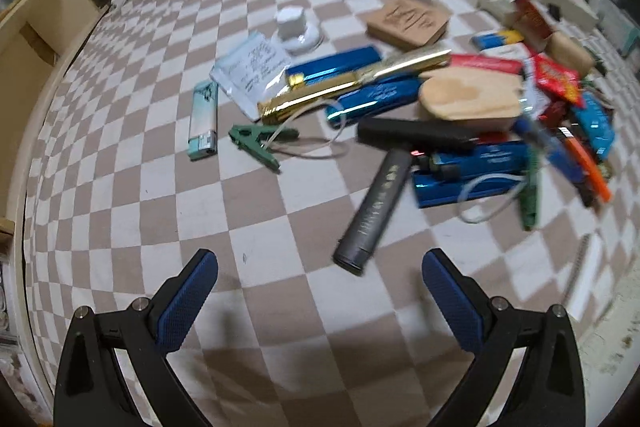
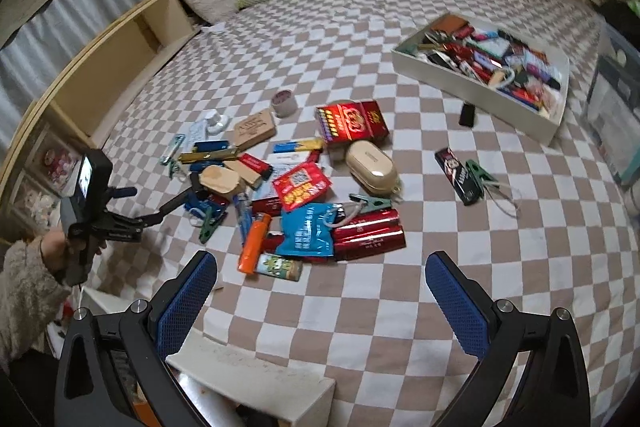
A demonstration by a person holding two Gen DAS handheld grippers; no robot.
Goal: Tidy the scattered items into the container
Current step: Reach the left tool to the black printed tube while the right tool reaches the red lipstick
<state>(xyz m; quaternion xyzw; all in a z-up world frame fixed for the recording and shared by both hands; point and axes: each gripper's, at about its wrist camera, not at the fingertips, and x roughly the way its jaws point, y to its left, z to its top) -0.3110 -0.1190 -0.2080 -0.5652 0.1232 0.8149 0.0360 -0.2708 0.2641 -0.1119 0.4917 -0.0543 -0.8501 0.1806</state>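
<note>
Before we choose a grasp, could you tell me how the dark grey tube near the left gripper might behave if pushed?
The dark grey tube looks round and smooth, lying alone on the checked cloth, so it would probably roll sideways. It seems rigid, so likely no flexing.

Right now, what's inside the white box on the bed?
The white box is crammed with small packets, little boxes and key-like bits, red, blue and brown. Whatever lies underneath that top layer is covered, so I cannot tell.
</note>
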